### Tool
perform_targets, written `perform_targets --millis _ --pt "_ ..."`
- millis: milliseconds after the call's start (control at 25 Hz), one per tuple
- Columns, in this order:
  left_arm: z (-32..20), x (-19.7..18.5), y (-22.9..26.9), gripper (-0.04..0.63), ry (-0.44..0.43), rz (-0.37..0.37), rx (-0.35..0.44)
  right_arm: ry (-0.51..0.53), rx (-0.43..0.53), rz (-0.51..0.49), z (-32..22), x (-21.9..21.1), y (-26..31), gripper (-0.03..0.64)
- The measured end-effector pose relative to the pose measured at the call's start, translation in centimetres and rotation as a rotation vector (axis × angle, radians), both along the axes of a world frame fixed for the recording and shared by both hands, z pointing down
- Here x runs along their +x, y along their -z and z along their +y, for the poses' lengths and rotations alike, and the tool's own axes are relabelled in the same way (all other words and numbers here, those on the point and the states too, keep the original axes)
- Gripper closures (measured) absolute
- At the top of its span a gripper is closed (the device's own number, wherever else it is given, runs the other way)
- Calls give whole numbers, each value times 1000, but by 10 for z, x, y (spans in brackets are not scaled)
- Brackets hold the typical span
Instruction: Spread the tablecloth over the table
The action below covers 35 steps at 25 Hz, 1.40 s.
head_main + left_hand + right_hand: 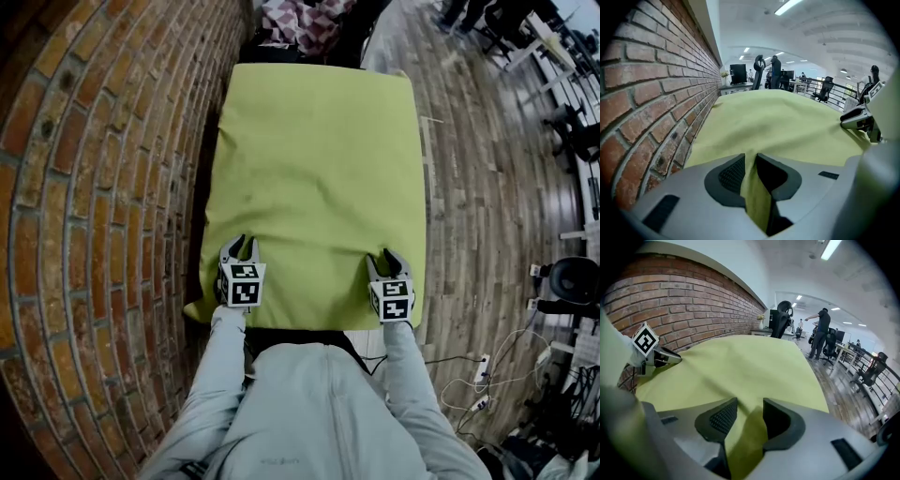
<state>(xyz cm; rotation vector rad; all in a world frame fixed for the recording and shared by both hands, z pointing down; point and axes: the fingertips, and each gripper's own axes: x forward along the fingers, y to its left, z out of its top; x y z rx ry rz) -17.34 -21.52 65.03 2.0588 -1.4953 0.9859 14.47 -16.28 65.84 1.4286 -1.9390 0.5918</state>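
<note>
step: final lay-down, judged | tablecloth [319, 169] covers hidden tabletop, centre to 12 o'clock | left gripper [240, 246] 7 o'clock, pinching near hem | right gripper [387, 258] 5 o'clock, jaws apart, fold loose between | next: likely release, withdraw

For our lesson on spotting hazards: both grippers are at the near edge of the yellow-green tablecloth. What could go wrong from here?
1. The left gripper pinches a fold of the tablecloth, while the right gripper has its jaws apart around its fold. A pull now would probably drag one side only and skew the cloth.
2. The cloth's near left corner droops off the table beside the brick wall, so the cloth might slide down that side.
</note>
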Motion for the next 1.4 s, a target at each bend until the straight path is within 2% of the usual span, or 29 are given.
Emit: perform_targets --millis 360,760,920,1160,1400 --pt "-4 0 -2 517 13 -24 3 7 1 -2 -8 2 1 449" --pt "35 -13 -5 495 125 0 -38 8 -33 -27 24 -2 0 449" --pt "54 -19 -3 497 163 -3 -42 -1 -23 -66 36 0 4 449" --pt "60 -13 22 495 174 -6 29 12 68 -71 32 9 33 449" --pt "51 13 65 496 141 13 154 56 183 -74 19 8 75 449"
